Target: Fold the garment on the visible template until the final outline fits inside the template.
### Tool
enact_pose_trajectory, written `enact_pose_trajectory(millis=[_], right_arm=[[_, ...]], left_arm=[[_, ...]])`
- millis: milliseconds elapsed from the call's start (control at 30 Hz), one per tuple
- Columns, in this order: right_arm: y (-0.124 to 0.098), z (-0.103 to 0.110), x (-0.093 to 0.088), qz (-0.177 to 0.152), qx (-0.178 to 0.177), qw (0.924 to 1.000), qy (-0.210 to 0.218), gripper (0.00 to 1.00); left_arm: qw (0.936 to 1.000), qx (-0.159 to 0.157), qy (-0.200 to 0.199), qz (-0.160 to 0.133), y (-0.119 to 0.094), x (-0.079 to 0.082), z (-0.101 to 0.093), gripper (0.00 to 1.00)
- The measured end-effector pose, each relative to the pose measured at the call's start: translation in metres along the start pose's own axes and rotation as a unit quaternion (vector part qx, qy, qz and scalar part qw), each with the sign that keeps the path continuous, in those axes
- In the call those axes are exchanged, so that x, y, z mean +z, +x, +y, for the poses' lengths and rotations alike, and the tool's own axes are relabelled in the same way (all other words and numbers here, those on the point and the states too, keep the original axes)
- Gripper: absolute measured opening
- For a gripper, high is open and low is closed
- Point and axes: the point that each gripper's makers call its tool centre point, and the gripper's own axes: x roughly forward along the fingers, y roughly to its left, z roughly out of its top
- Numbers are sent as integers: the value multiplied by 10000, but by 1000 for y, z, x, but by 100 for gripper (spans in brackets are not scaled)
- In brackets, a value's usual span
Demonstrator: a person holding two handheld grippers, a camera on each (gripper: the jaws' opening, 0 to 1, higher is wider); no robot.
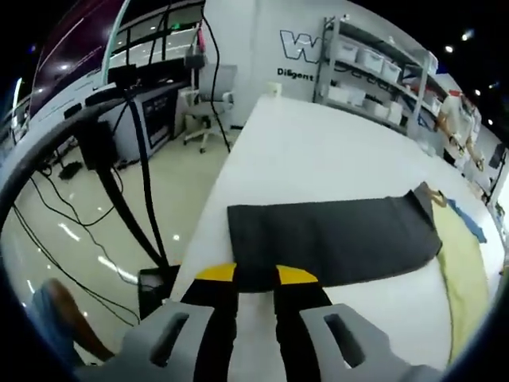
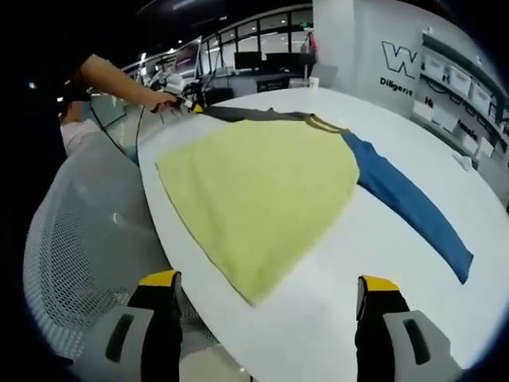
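On my left, the left gripper (image 1: pixel 256 274) has its yellow-tipped jaws pinched together on the end of the garment's dark grey sleeve (image 1: pixel 334 239), stretched flat across the white table (image 1: pixel 318 151). On my right, the right gripper (image 2: pixel 266 290) hangs wide open and empty, just short of the garment's yellow body (image 2: pixel 262 191), which lies spread flat with its blue sleeve (image 2: pixel 409 207) angled out beside it.

garment (image 2: pixel 262 191) spread on table (image 2: pixel 374 263), mesh chair (image 2: pixel 87 263) beside table edge

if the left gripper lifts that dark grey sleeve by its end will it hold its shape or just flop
Likely flop: the dark grey fabric sleeve lies flat and limp on the white table. It probably drags the yellow shirt body along, since they join. The left gripper looks closed on its edge.
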Motion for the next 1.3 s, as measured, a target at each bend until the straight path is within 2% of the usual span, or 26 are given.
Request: enact_pose_trajectory(millis=[200, 267, 333, 433, 533, 633, 833, 900, 1033, 1100, 1300], right_arm=[[0, -1, -2, 47, -3, 10000, -2, 88], [-1, -2, -2, 50, -14, 10000, 10, 88], [-1, -3, -2, 50, -20, 10000, 10, 88], [-2, -4, -2, 46, -28, 10000, 13, 88], [-1, -5, 0, -18, -25, 10000, 19, 88], [0, -6, 2, -78, -39, 10000, 9, 88], [1, -6, 7, -269, -27, 9996, 56, 89], [1, -5, 7, -290, -25, 9996, 56, 89], [0, -4, 8, -347, -11, 9994, 49, 89], [0, -4, 9, -393, -18, 9992, 41, 89], [0, -2, 9, -490, 8, 9988, 39, 90]], left_arm=[[9975, -5, 704, 21, 1, 3, -2, 7], [9971, -123, 742, 80, 2, 3, -9, 3], [9956, -35, 925, 145, 3, 5, -7, 3], [9951, -27, 973, -151, 1, 21, -10, 2], [9946, -102, 1002, -237, -3, 28, -17, 2], [9959, -279, 776, -371, -6, 38, -26, 2], [9952, -408, 697, -558, -18, 56, -36, 2], [9929, -556, 615, -853, -25, 72, -44, 2], [9902, -516, 558, -1168, -38, 95, -46, 2], [9862, -471, 737, -1408, -48, 106, -49, 2], [9814, -510, 998, -1556, -62, 120, -59, 2]])
